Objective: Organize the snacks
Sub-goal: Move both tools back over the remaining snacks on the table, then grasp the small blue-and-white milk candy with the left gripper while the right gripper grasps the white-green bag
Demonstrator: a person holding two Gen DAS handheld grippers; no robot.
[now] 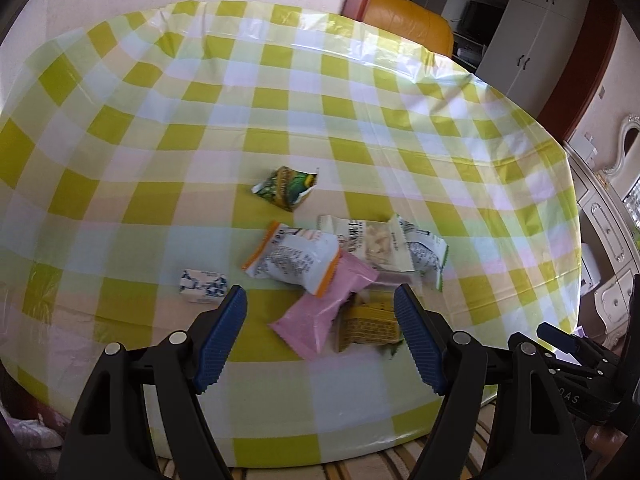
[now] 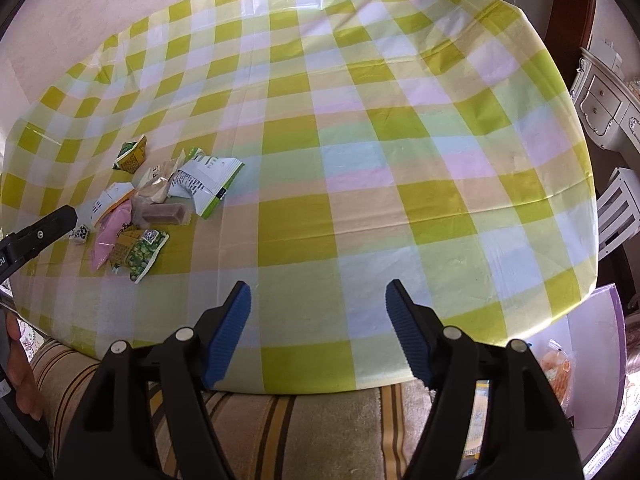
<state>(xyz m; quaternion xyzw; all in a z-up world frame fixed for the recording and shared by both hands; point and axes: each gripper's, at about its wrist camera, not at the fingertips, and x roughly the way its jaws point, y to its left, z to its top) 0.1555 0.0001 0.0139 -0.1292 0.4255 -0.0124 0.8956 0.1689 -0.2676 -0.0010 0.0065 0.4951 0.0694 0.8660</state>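
Observation:
A heap of snack packets lies on the green-checked table. In the left wrist view I see a pink packet, a white packet with orange ends, a yellow-green packet, a pale packet, a green packet apart behind, and a small blue-white box to the left. My left gripper is open just above the pink packet. The heap shows at left in the right wrist view. My right gripper is open and empty over bare cloth near the front edge.
A striped sofa cushion lies below the table's front edge. A purple box with snacks sits at the right. An orange chair stands behind the table, with white cabinets beyond.

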